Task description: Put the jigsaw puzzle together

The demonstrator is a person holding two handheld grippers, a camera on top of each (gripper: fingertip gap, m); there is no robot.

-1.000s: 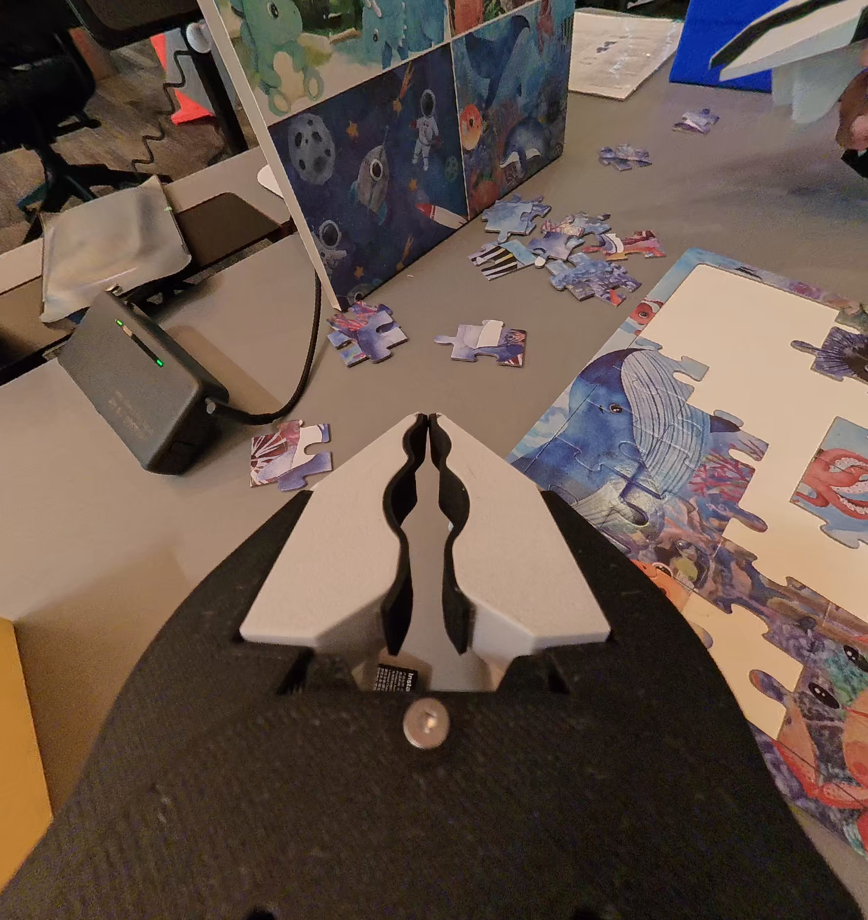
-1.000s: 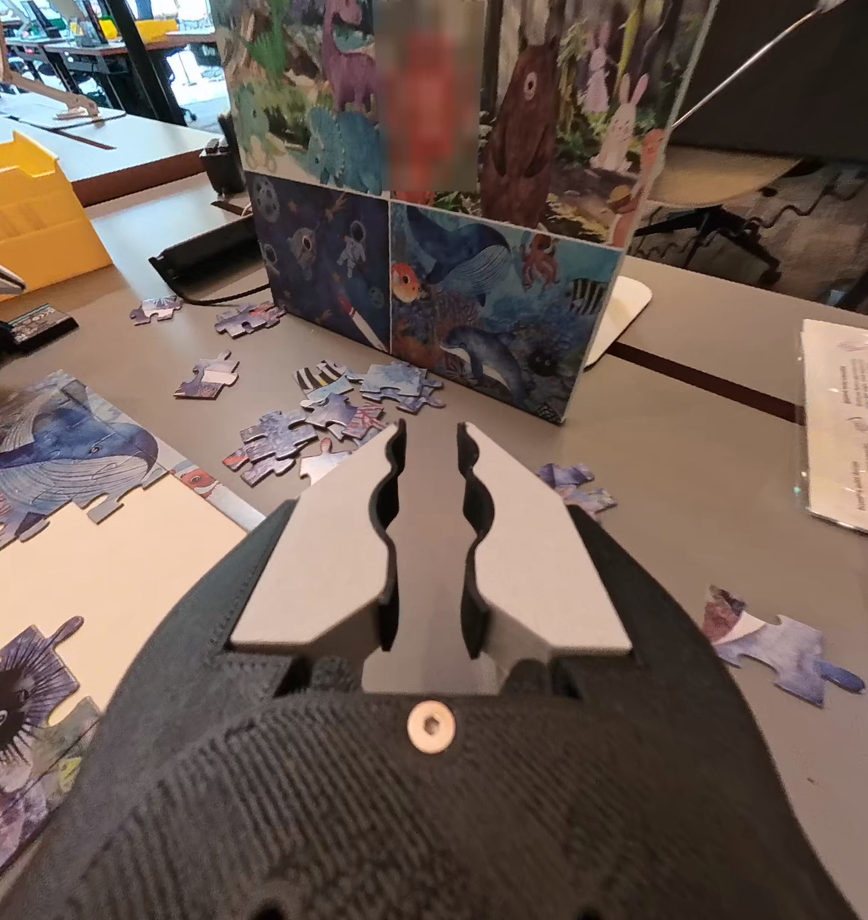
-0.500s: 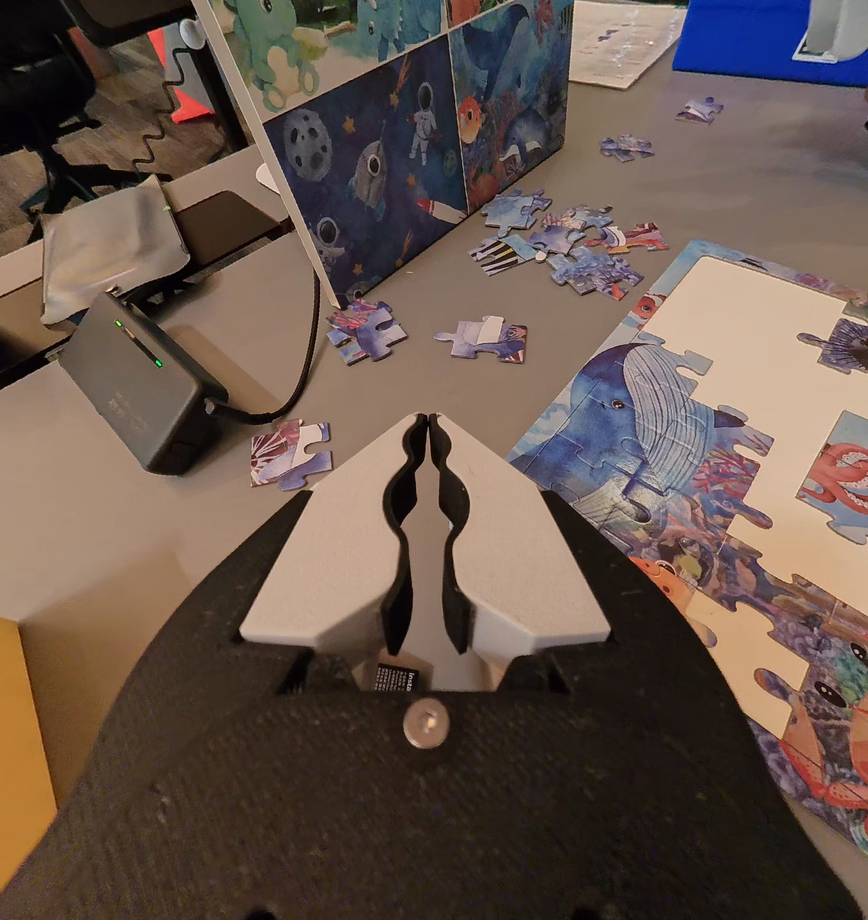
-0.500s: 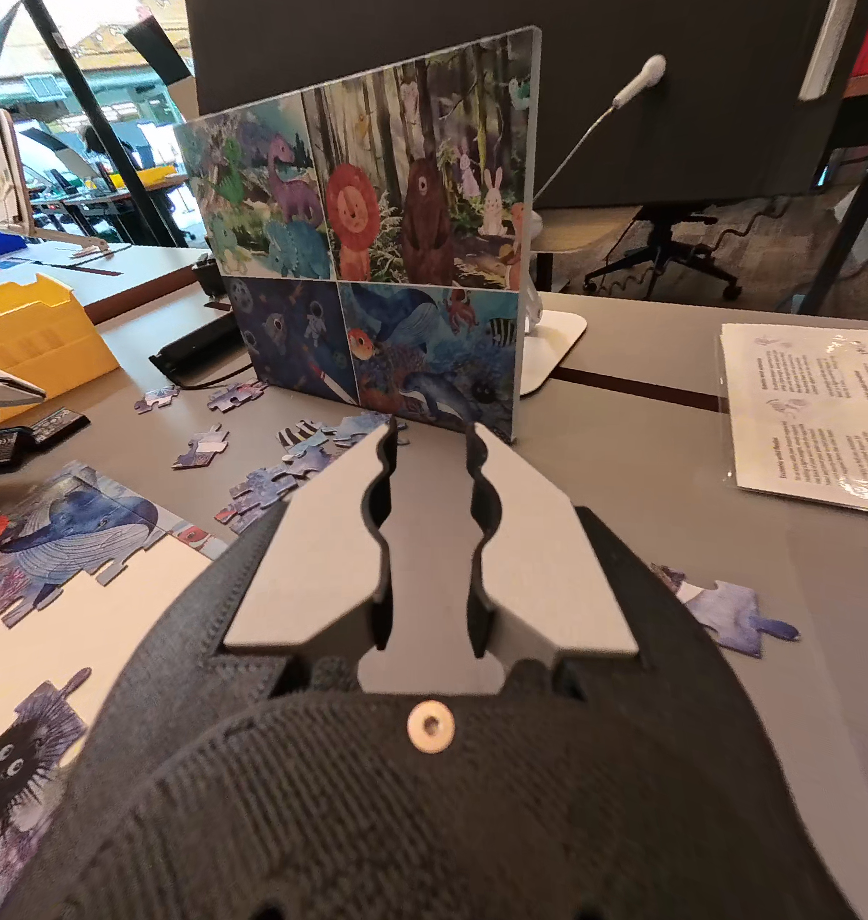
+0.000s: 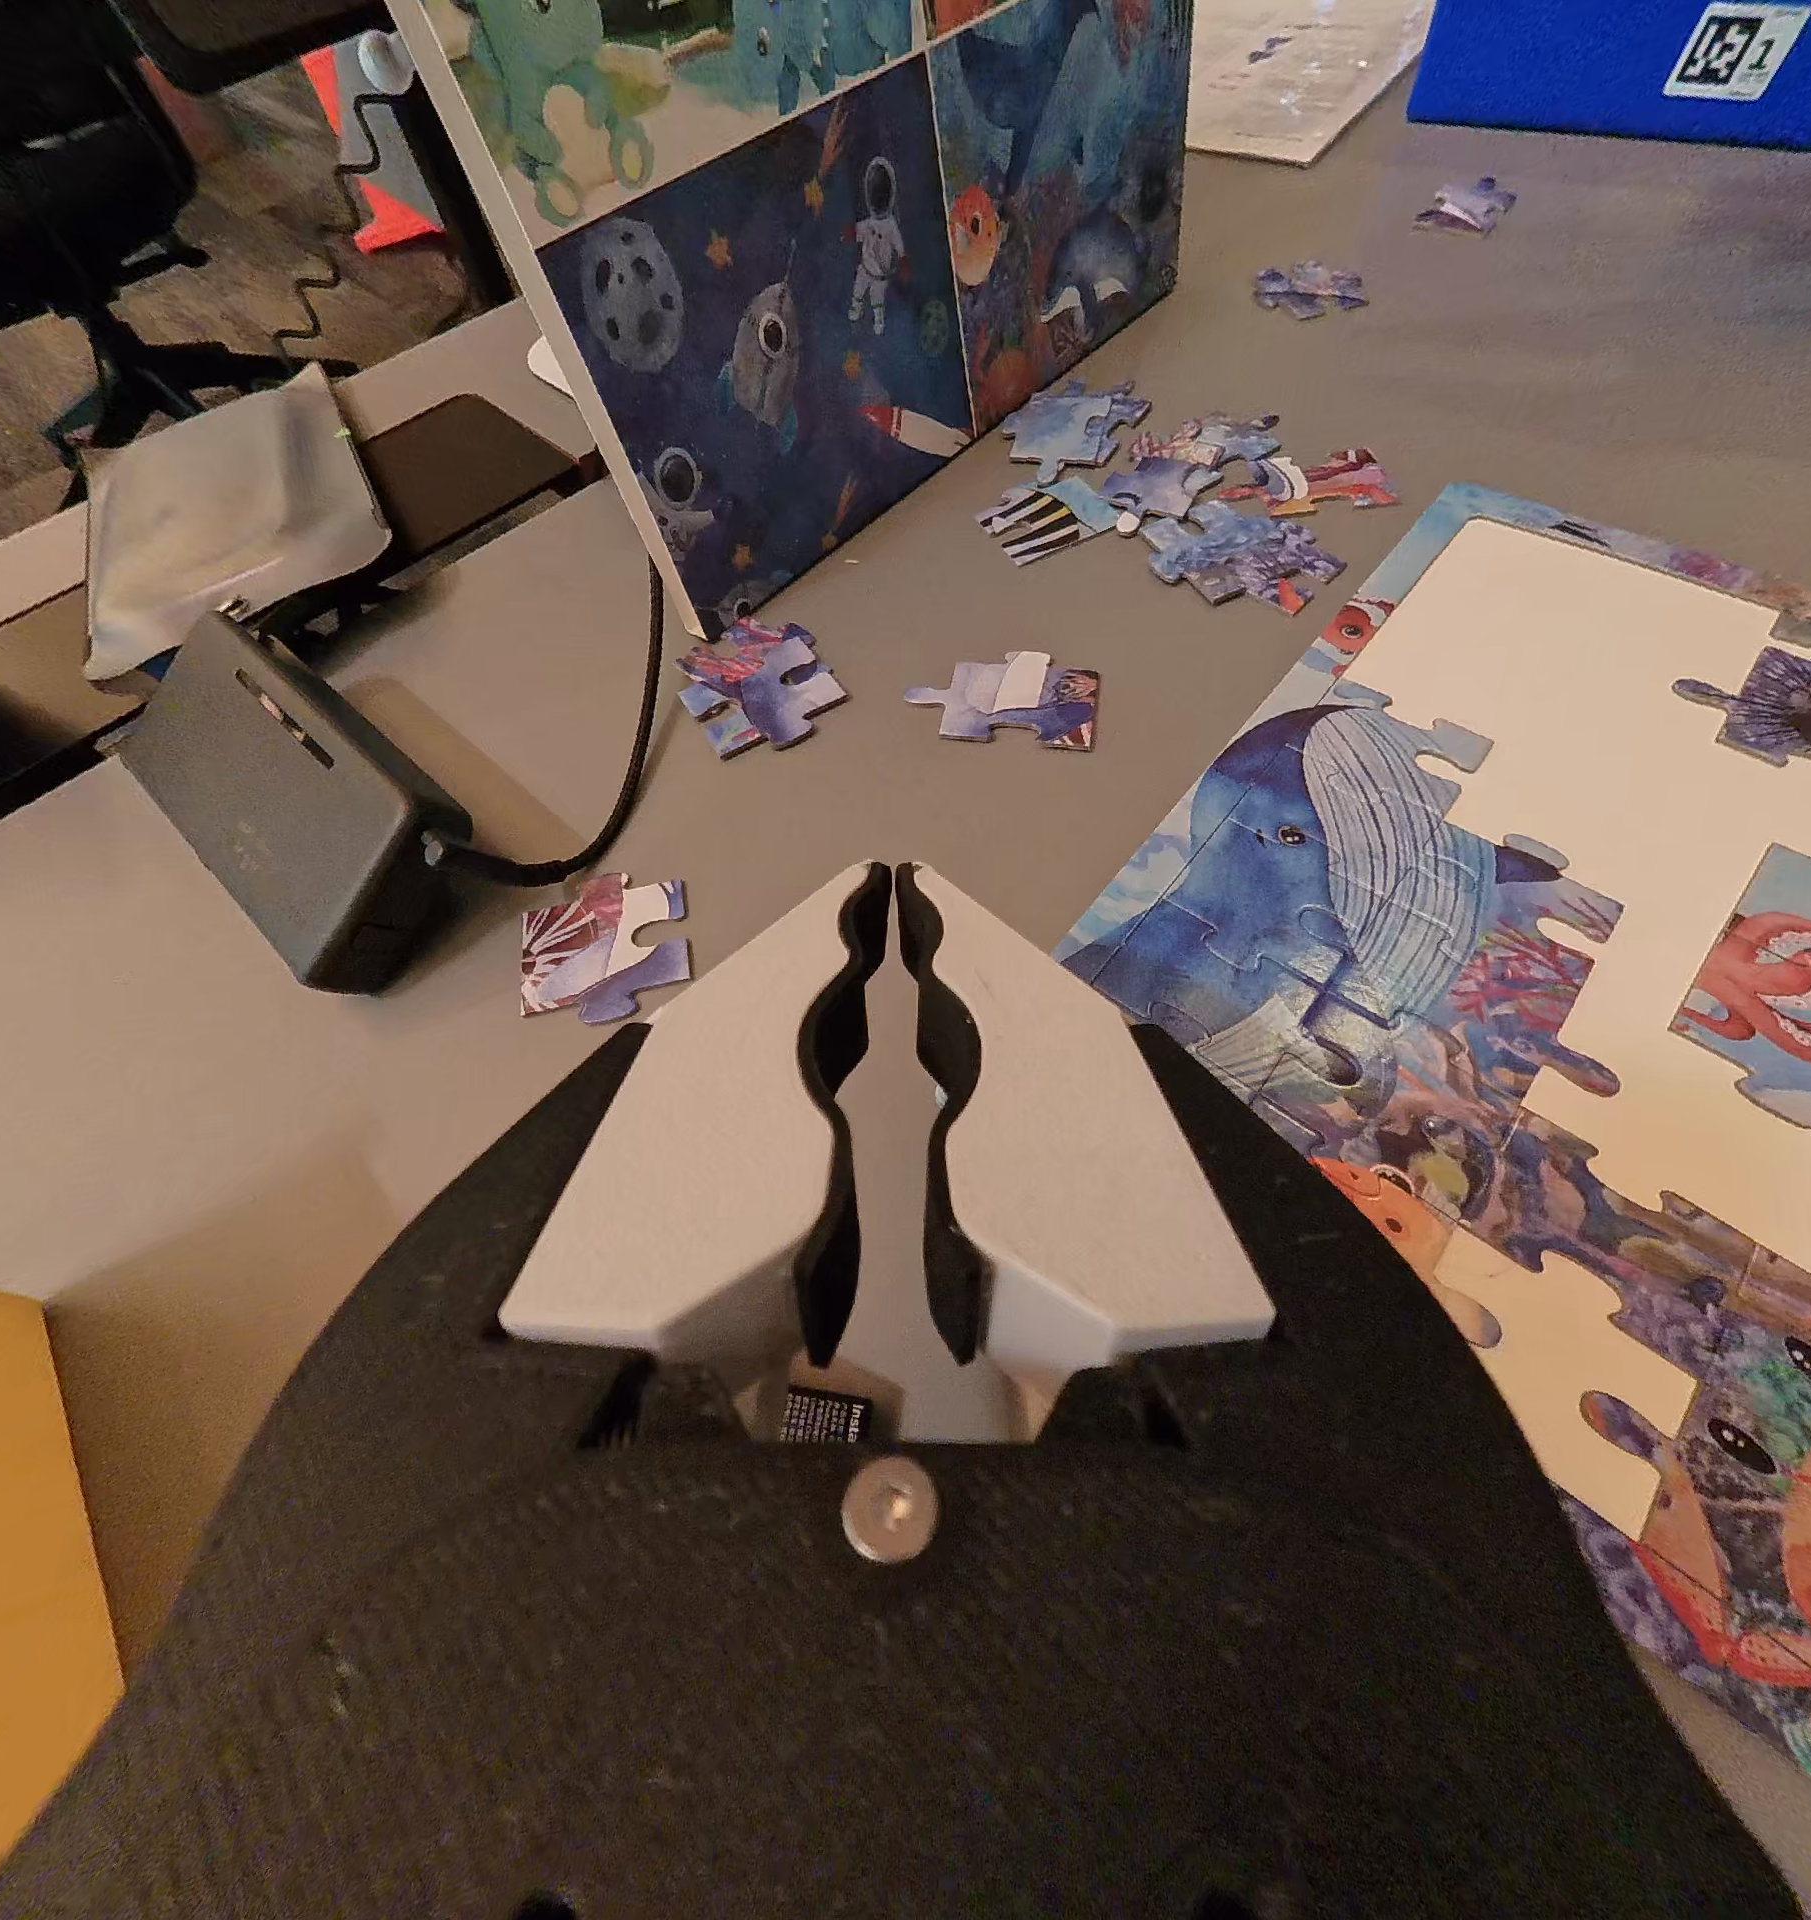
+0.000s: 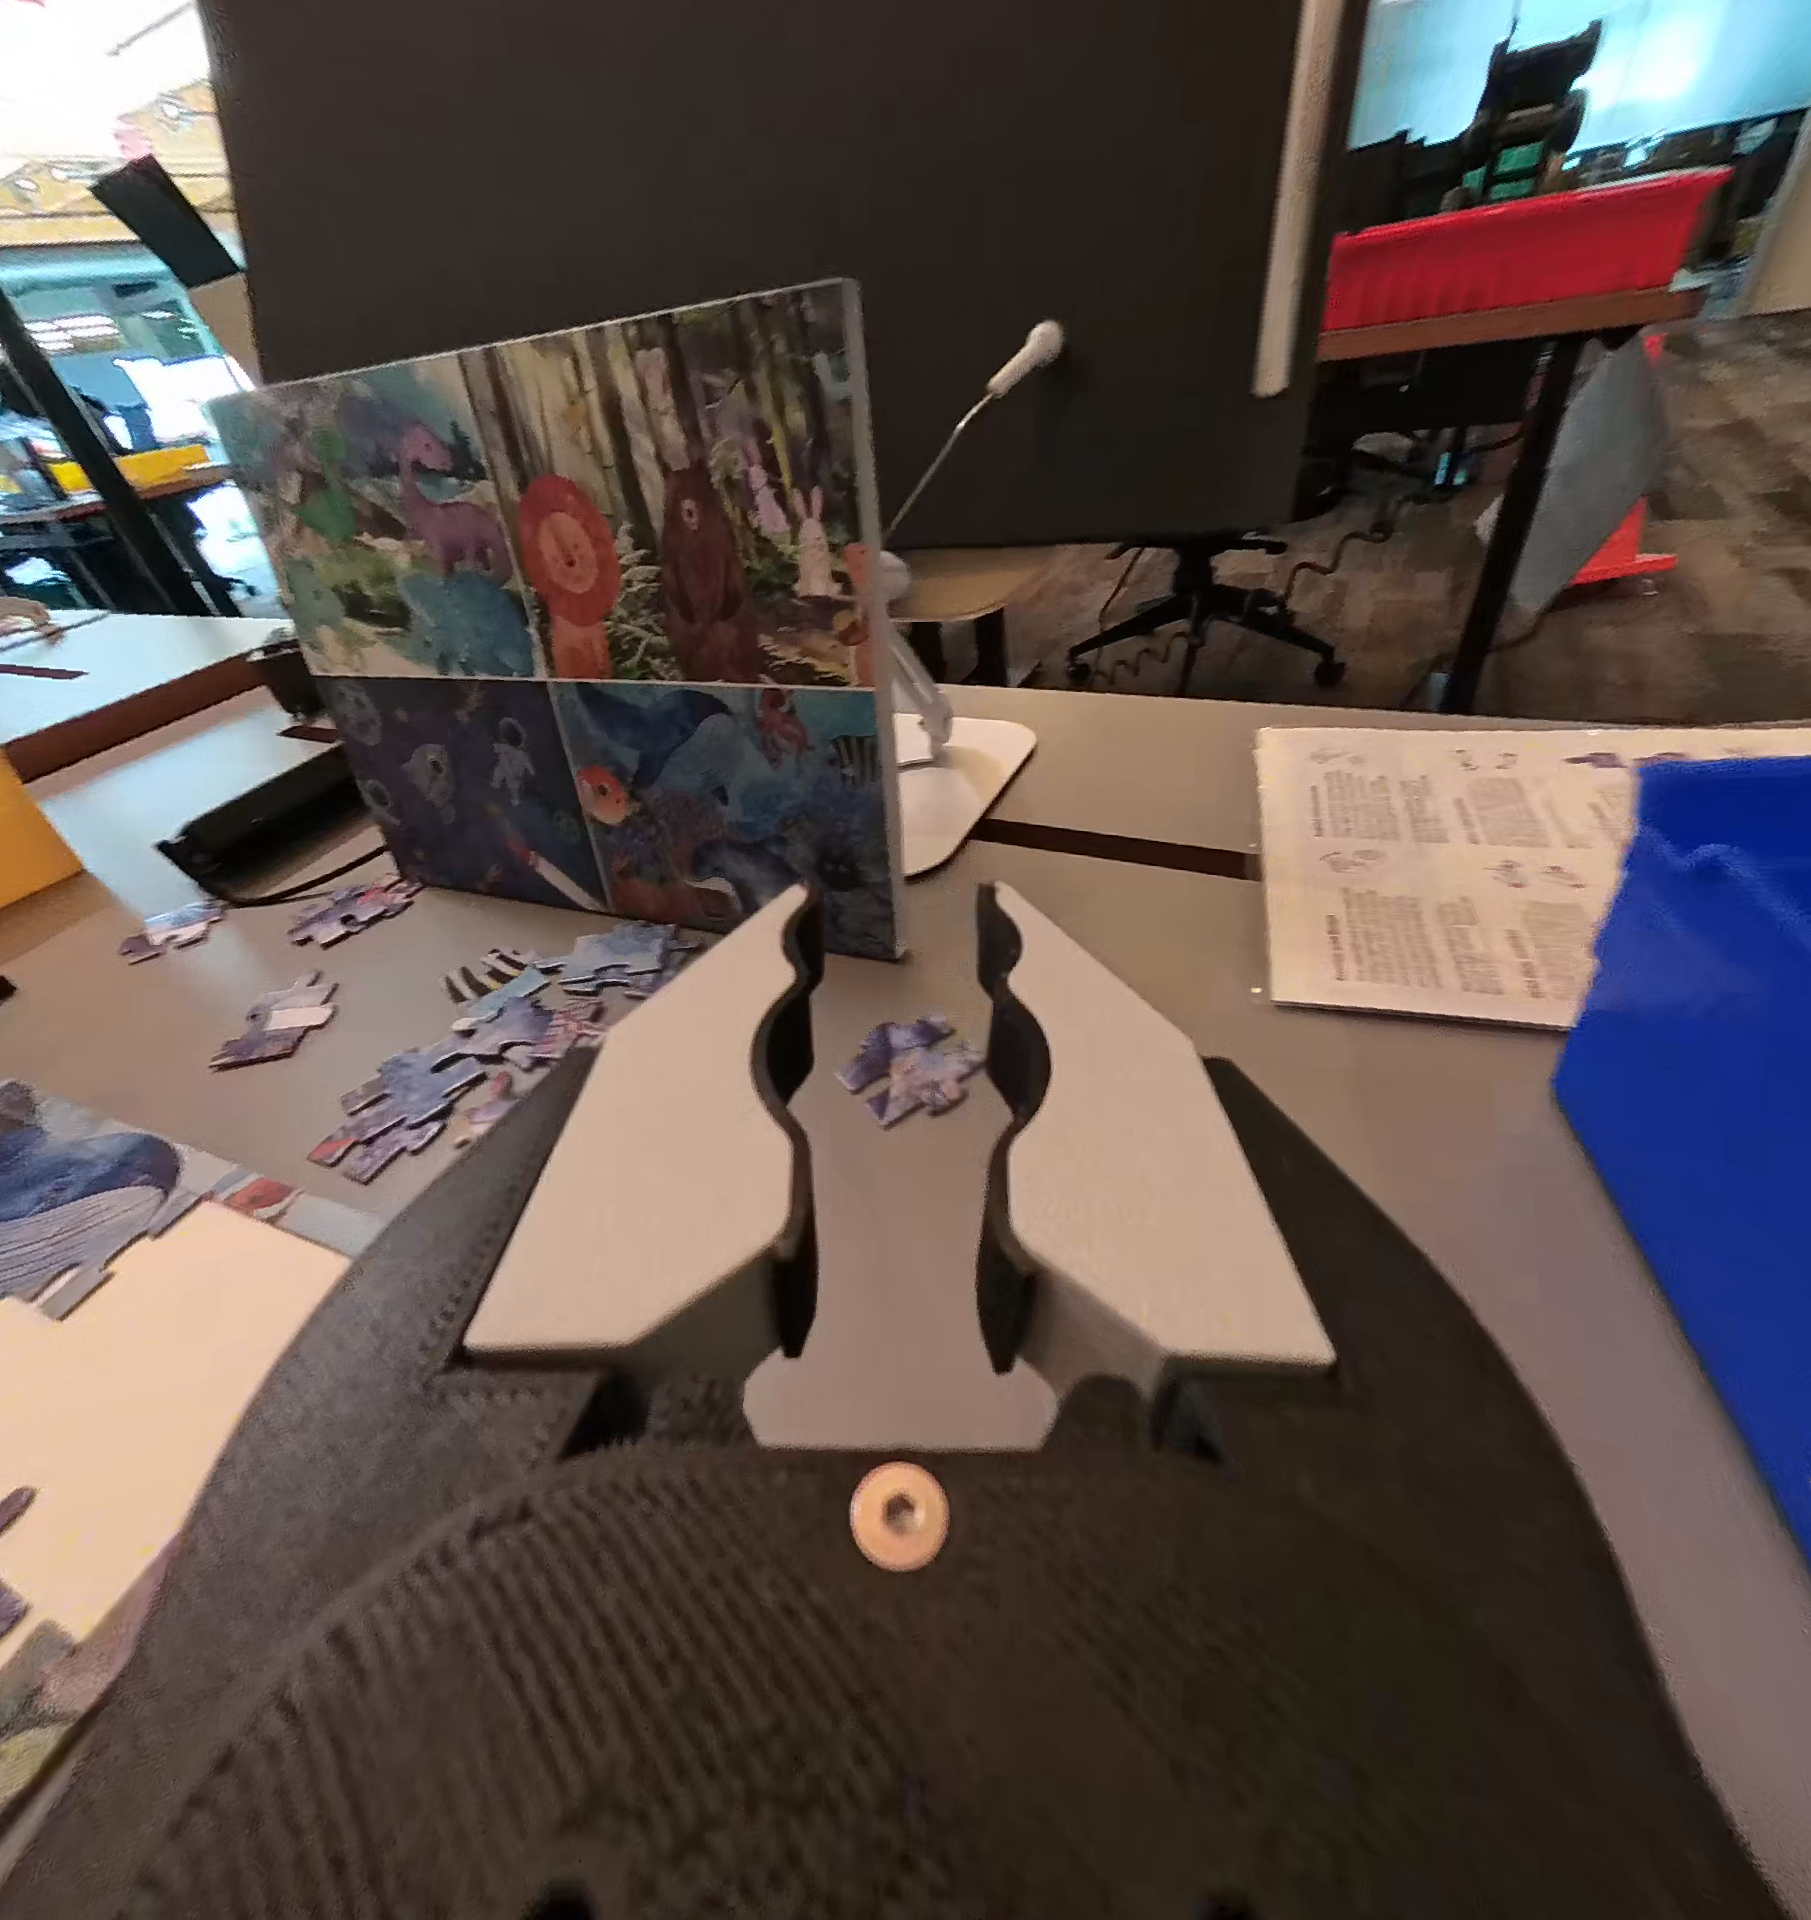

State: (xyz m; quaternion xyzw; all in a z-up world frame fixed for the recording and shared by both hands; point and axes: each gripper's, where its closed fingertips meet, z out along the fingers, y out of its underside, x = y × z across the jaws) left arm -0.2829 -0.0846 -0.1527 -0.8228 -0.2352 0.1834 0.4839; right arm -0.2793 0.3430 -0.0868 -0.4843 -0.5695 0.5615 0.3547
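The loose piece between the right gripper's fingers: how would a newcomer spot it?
Start at the upright picture board. Just off its right corner a single blue-purple puzzle piece lies alone on the grey table, framed by the open right gripper, apart from the cluster left.

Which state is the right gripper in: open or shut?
Open. The right gripper shows a wide gap between its fingers, with nothing held.

— Where does the puzzle stand?

— The puzzle board (image 5: 1566, 727) lies flat on the grey table, whale (image 5: 1327, 894) section filled along its left edge, the cream middle mostly bare.

— And the spare bits?

— A loose cluster of pieces (image 5: 1192, 499) lies beyond the board's far corner; one blue piece (image 6: 911, 1065) lies apart.
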